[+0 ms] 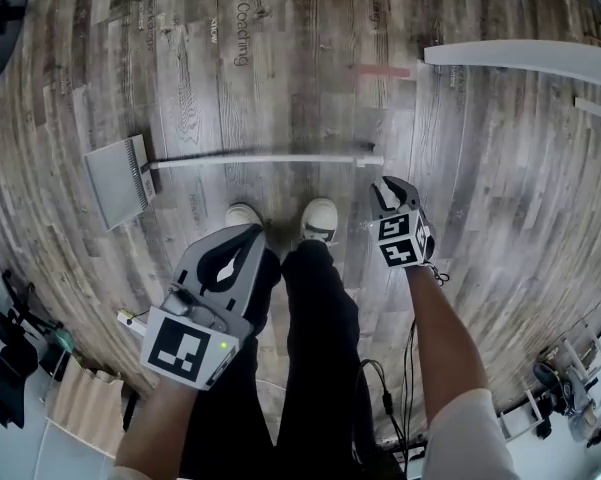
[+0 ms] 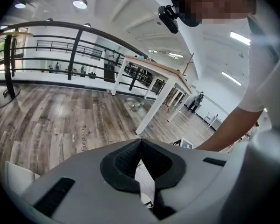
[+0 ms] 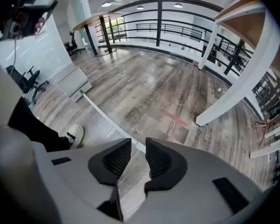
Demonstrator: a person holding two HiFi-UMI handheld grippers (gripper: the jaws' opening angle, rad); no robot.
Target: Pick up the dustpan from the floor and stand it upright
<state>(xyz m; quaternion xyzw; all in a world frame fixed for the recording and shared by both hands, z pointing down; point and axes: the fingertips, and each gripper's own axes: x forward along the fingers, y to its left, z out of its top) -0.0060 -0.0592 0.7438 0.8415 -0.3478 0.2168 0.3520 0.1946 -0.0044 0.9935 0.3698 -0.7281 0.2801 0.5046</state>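
L gripper (image 1: 242, 236): low by knee, angled fwd-down, jaws clenched, empty.
R gripper (image 1: 388, 184): aimed steeply down, jaws released, nothing gripped, just by handle (image 1: 270, 159) end.
Dustpan (image 1: 118, 180): flat on floor (image 1: 310, 58), ahead of shoes (image 1: 320, 218).

Floor (image 1: 280, 78): grey wood planks. Dustpan (image 1: 120, 180) lies flat, handle (image 1: 270, 159) end just ahead of right gripper (image 1: 388, 190) jaws. Red tape (image 1: 382, 70) farther ahead.

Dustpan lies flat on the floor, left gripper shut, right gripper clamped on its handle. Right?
Not quite. The right gripper is open and empty; the handle lies untouched on the floor beyond its jaws, per the right gripper view. The dustpan does lie flat, and the left gripper is shut.
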